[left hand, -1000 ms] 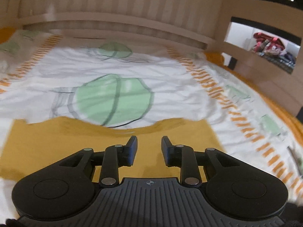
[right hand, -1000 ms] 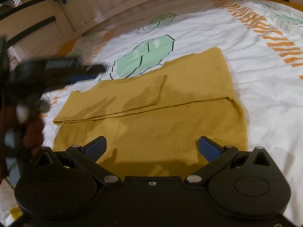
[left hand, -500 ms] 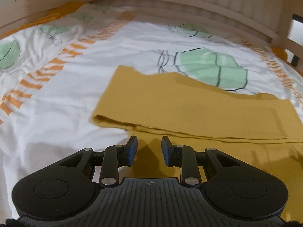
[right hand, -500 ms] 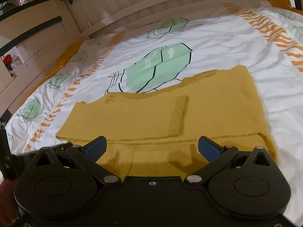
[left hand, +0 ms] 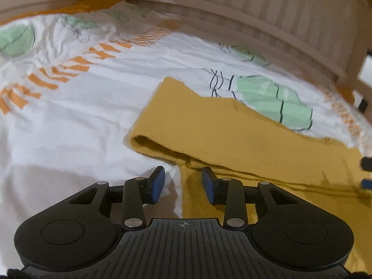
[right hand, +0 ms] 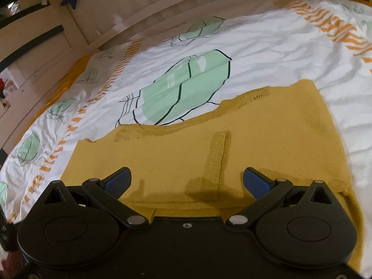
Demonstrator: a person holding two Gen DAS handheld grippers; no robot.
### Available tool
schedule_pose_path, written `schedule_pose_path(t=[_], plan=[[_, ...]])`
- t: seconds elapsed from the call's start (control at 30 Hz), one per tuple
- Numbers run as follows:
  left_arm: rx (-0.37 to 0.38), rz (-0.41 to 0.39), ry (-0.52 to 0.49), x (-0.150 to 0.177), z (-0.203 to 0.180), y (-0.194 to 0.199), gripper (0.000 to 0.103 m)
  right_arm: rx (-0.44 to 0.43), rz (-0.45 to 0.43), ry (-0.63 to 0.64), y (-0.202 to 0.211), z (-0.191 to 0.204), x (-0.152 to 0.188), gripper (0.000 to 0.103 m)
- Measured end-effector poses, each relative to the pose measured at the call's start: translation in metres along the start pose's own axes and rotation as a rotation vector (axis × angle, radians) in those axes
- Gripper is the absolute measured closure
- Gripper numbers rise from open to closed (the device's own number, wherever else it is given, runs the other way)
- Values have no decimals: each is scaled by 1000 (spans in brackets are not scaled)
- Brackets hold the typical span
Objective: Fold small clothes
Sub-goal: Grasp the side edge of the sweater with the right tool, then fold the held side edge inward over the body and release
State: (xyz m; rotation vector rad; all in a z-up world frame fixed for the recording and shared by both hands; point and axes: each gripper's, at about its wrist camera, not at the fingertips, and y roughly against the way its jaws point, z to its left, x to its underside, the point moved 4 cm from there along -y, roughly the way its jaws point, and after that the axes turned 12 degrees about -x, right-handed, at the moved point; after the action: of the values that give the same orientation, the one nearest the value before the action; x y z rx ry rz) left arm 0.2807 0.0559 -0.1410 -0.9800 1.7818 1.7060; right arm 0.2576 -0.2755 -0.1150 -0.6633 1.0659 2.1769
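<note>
The mustard-yellow knitted jumper (left hand: 232,134) lies flat on the white bed cover printed with green leaves and orange dashes (left hand: 69,121), one sleeve folded across its body; the sleeve's ribbed cuff (right hand: 217,160) rests near the middle of the jumper. My left gripper (left hand: 182,183) hovers low at the jumper's left edge, just below the rounded fold of the sleeve, its jaws narrow and opening, with only the very edge of the knit between them and nothing pinched. My right gripper (right hand: 187,181) hangs over the jumper's lower half, just below the cuff, jaws spread wide and empty.

I judge the step in hand to be taking the near hem to fold the body up over the sleeve. To do it well, I should let the left jaws open enough to take both layers at the jumper's left edge, bite at matching points either side of the jumper, lift together and lay the hem squarely toward the neckline without dragging the sleeve askew.
</note>
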Motion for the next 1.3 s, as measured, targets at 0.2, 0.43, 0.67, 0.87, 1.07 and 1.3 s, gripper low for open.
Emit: schedule_pose_path(t=[0.2,0.43,0.67,0.87,1.07,1.3], plan=[[-30,-17,-39,1,-8,0,67,1,-3,-45,-11,-7,-1,32],[-58,-29,-77,3,-12,-1,67,24,29,-49,-16,-5,-5,82],[-68,-32,-90,3,-14,-2,66,-54,-58,109,23,46,-36,86],[-68,-33,-92,4,-14,-2,66,36,-168,138,73,29,-67,93],[-69,-33,-93,4,-14,-2,66,49,-100,-42,58,-27,-48,83],[-69,-34,-93,4,-14,-2,66,2,8,-45,16,-25,-12,66]])
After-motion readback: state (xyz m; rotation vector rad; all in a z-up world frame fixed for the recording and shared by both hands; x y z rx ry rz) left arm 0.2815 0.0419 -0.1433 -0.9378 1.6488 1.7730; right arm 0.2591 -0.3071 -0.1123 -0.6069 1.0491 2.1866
